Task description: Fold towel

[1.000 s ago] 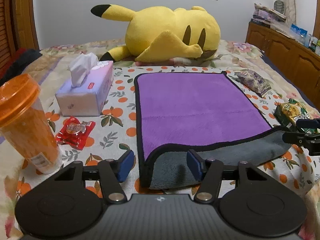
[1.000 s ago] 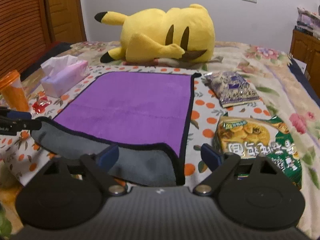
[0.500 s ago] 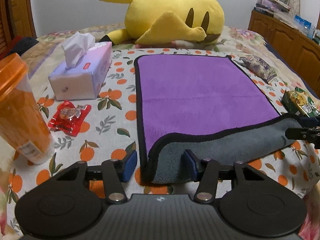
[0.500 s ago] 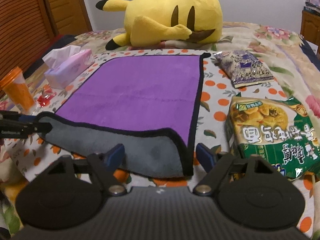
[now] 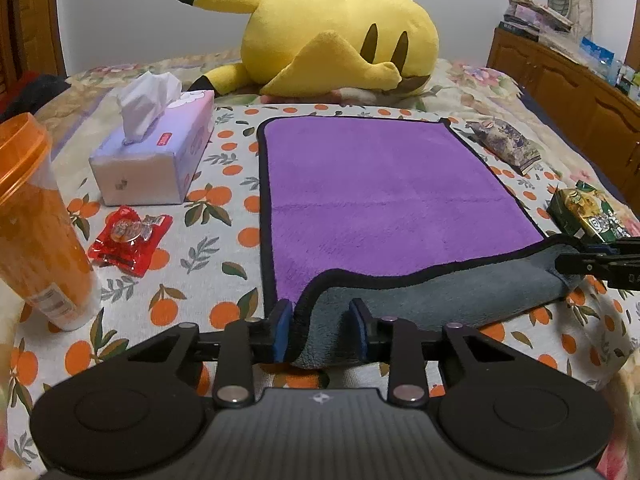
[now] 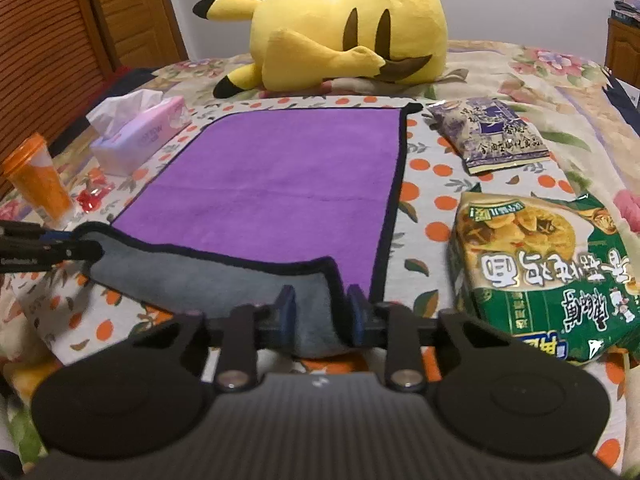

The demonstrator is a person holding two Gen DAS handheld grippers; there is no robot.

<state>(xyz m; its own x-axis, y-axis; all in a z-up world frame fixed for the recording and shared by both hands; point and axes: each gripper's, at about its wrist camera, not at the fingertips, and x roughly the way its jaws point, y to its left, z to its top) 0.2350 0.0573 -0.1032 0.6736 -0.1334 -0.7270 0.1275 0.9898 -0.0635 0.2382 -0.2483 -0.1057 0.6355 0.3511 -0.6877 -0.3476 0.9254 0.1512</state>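
A purple towel [image 5: 384, 192] with a black hem and grey underside lies flat on the bed; it also shows in the right wrist view [image 6: 272, 184]. Its near edge is turned up, showing grey. My left gripper [image 5: 322, 328] has its blue pads closed onto the near left corner of the towel. My right gripper [image 6: 320, 316] is closed onto the near right corner. Each gripper shows at the edge of the other's view, the right one [image 5: 600, 260] and the left one [image 6: 44, 248].
A yellow plush toy [image 5: 336, 44] lies beyond the towel. A tissue box [image 5: 156, 152], a red candy packet [image 5: 128, 236] and an orange cup [image 5: 36, 224] stand to the left. A purple snack bag [image 6: 488, 132] and a green noodle packet [image 6: 544, 272] lie to the right.
Both grippers have moved in over the near corners and narrowed from wide open onto the grey turned-up edge. The edge now lifts slightly between the pads.
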